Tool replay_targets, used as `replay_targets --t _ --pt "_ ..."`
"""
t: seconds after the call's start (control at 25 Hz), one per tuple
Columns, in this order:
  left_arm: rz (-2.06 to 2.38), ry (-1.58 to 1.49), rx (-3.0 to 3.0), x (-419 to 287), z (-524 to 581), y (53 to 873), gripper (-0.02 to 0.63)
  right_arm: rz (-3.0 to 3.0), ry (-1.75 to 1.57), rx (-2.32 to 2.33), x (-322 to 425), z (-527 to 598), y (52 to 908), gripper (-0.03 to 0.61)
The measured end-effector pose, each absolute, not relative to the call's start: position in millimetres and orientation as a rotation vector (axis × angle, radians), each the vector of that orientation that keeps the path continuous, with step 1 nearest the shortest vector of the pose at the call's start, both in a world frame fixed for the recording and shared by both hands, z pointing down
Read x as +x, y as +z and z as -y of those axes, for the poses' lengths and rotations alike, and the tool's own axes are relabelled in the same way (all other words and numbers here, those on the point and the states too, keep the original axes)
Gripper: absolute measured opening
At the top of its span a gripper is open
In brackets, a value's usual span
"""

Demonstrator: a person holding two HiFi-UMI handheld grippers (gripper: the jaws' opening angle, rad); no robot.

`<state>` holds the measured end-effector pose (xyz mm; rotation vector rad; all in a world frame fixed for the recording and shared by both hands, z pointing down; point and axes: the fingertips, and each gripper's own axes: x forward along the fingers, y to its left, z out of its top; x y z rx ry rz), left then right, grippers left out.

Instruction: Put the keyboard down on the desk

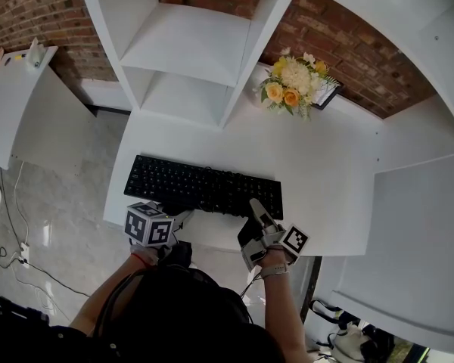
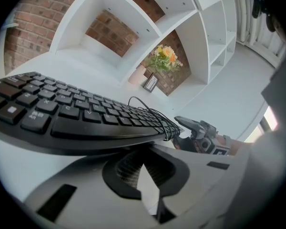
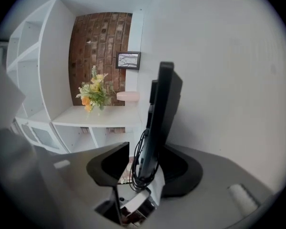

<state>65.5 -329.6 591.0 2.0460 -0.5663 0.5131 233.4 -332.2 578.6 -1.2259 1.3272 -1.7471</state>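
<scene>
A black keyboard (image 1: pixel 204 186) lies flat on the white desk (image 1: pixel 329 180), close to its front edge. My left gripper (image 1: pixel 180 219) is at the keyboard's near left edge. In the left gripper view its jaws (image 2: pixel 142 165) are shut together just under the overhanging keyboard (image 2: pixel 76 118) edge, with nothing between them. My right gripper (image 1: pixel 259 214) is at the near right edge. Its jaws (image 3: pixel 145 168) stand wide open, with the keyboard's (image 3: pixel 159 113) edge and a coiled cable (image 3: pixel 140 171) in the gap between them. The right gripper (image 2: pixel 200 135) also shows in the left gripper view.
A yellow flower bouquet (image 1: pixel 291 82) and a small picture frame (image 1: pixel 327 93) stand at the desk's back. White shelves (image 1: pixel 189 44) rise behind against a brick wall. Another white surface (image 1: pixel 424 233) adjoins on the right. Cables (image 1: pixel 7 240) lie on the floor at left.
</scene>
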Motion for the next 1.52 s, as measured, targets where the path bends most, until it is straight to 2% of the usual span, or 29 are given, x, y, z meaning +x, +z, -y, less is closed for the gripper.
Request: replay_targets --t 0.24,0.44,0.64,1.52 --pt "0.561 0.523 2.025 65 328 594 -0.005 -1.618 -1.805 -1.284 212 303 581 0.187" --pt "0.563 0.544 2.009 63 328 596 -0.005 -1.847 -1.767 -1.202 180 302 569 0.150" --pt "0.575 0.559 1.993 62 329 600 -0.005 -1.998 -1.799 -1.287 166 297 583 0.004" --pt "0.515 0.676 1.917 61 313 617 -0.005 -1.867 -1.959 -1.331 160 290 610 0.002"
